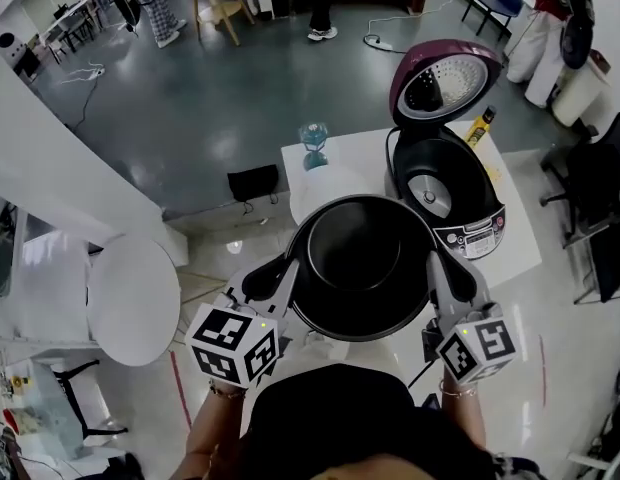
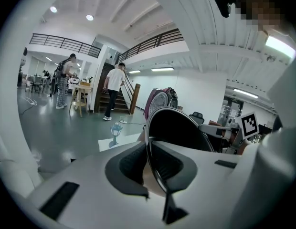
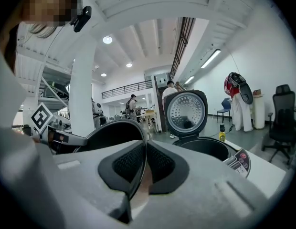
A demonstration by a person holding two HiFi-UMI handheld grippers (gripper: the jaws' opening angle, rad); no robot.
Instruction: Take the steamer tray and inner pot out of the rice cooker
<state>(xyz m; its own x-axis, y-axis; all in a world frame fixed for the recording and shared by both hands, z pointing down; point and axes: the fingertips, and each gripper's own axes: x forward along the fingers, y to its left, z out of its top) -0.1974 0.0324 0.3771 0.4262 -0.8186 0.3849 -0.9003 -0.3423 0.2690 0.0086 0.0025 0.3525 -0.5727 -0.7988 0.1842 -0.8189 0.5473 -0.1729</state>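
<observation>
The left gripper (image 1: 276,281) and right gripper (image 1: 451,278) clamped the inner pot (image 1: 360,258), clear of the rice cooker (image 1: 455,193); a set-down seemed due next.

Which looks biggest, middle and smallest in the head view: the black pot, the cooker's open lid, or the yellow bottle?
1. black pot, though it is held nearest the camera
2. cooker's open lid
3. yellow bottle

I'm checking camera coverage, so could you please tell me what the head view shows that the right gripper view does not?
Only the head view shows the blue glass ornament and the round white tabletop. Only the right gripper view shows the ceiling lights. Both show the inner pot gripped by the right gripper, the open rice cooker and the yellow bottle.
</observation>
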